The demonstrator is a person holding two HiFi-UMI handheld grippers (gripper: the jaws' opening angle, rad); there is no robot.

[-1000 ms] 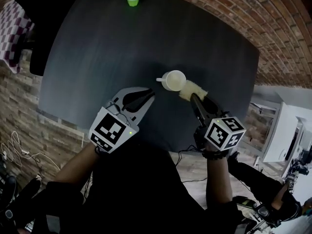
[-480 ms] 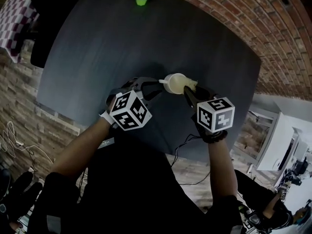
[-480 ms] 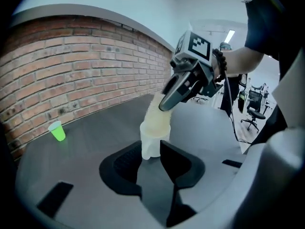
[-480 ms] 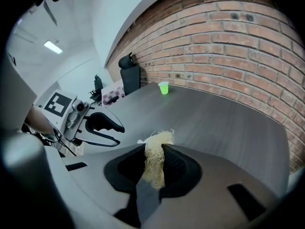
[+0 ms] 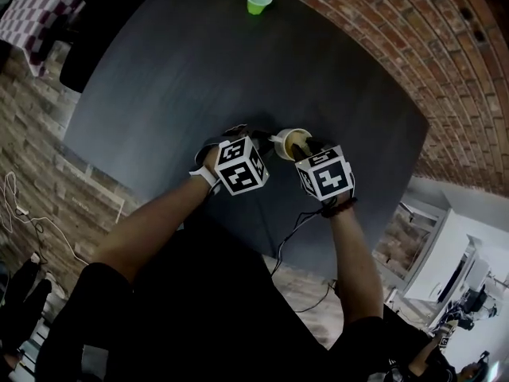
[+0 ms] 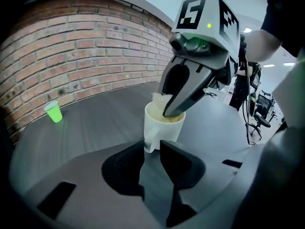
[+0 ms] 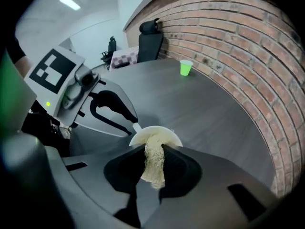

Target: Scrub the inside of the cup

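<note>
A white cup point(image 5: 288, 137) stands upright on the dark table point(image 5: 175, 78). In the left gripper view its handle point(image 6: 151, 140) sits between the tips of my left gripper point(image 6: 151, 148), which is shut on it. My right gripper point(image 7: 153, 150) is shut on a pale yellow fibrous scrubber point(image 7: 153, 165) and points down into the cup's mouth point(image 7: 155, 134). In the left gripper view the right gripper's fingertips point(image 6: 172, 111) dip past the rim, with the scrubber point(image 6: 158, 99) bulging out beside them. In the head view both marker cubes crowd the cup's near side, and the left gripper point(image 5: 266, 144) and right gripper point(image 5: 303, 146) meet at it.
A small green cup point(image 5: 258, 0) stands alone at the far edge of the table, by the brick wall point(image 5: 382, 30). A black chair point(image 7: 149, 38) and a checked cloth point(image 5: 41, 13) lie beyond the far left corner. The table's near edge runs just behind my hands.
Both grippers moved forward to the cup. The left one, open and apart before, has shut on the handle. The right one brought the scrubber from beside the cup into its mouth.
</note>
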